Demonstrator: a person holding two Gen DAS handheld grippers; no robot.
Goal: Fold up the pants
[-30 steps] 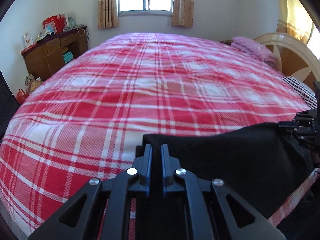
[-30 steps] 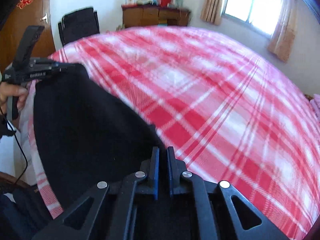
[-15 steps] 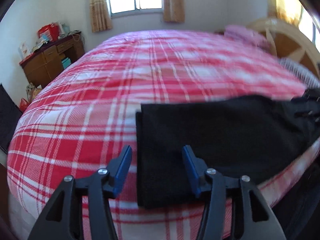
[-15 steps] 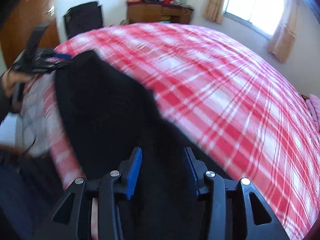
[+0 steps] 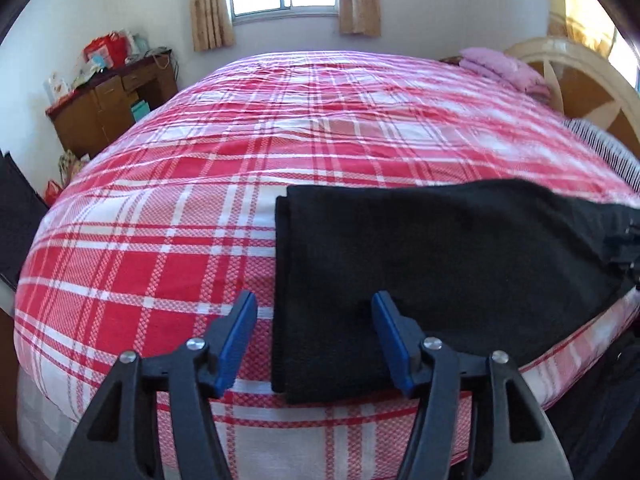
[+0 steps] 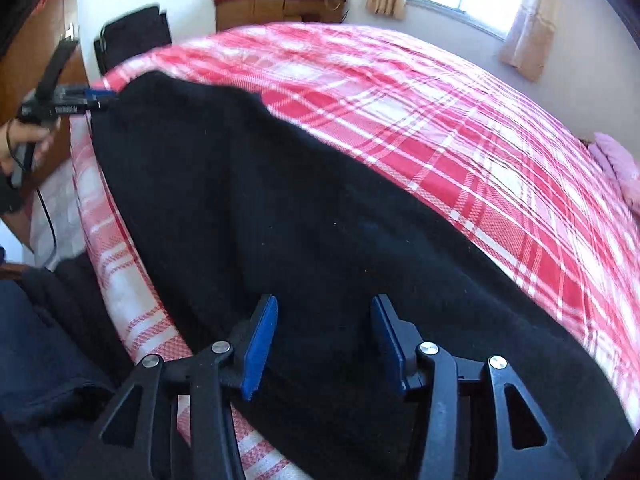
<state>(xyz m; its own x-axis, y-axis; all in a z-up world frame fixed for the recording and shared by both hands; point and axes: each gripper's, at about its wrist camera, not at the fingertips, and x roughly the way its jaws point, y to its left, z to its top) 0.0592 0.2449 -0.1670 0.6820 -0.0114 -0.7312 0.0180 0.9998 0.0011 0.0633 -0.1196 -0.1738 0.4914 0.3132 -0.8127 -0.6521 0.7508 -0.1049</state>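
The black pants (image 5: 440,264) lie folded in a long strip along the near edge of the bed (image 5: 160,248), which has a red plaid cover. My left gripper (image 5: 314,312) hovers over the strip's left end. Its jaws are opening, and the cloth edge lies below the gap with the blue pads clear of it. In the right wrist view the pants (image 6: 280,200) fill the middle. My right gripper (image 6: 324,312) hangs above them, jaws opening, nothing pinched. The left gripper (image 6: 96,98) shows there at the strip's far end, held by a hand (image 6: 16,140).
A wooden dresser (image 5: 108,108) with bags on it stands at the far left wall, with a black chair (image 6: 132,36) beside it. A pink pillow (image 5: 504,66) and a round headboard (image 5: 580,76) are at the far right. Plaid cover stretches beyond the pants.
Both grippers were shut on the pants' edge a second ago; both have let go and drawn back. The pants now lie flat on the bed.
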